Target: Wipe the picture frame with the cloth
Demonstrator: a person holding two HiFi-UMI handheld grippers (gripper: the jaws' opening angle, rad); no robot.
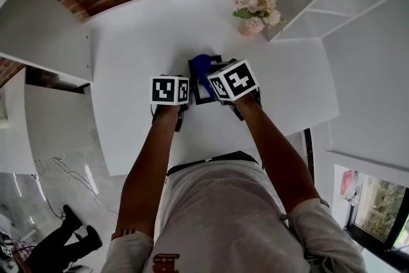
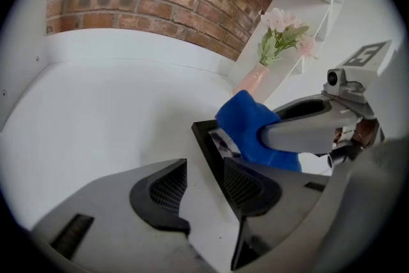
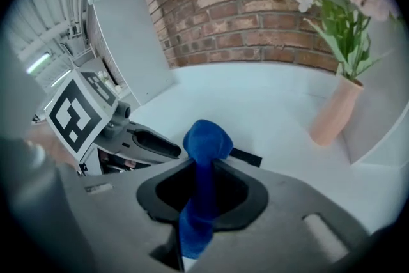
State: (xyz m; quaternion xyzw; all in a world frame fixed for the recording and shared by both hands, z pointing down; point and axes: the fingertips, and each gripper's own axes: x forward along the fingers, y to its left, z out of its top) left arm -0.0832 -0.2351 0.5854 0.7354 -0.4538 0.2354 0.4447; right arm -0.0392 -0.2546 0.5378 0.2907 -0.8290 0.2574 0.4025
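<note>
Picture frame [image 2: 208,147]: black, flat on the white worktop [image 2: 115,112], its left edge running away from you.
Your left gripper [image 2: 203,194]: jaws apart, straddling the frame's left edge.
Your right gripper [image 3: 203,192]: jaws clamped on the blue cloth [image 3: 206,140], bunched on the frame's face.
Wiping likely follows that edge.

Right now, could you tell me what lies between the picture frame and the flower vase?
Nothing: between picture frame and vase the table is bare, per the head view.
</note>
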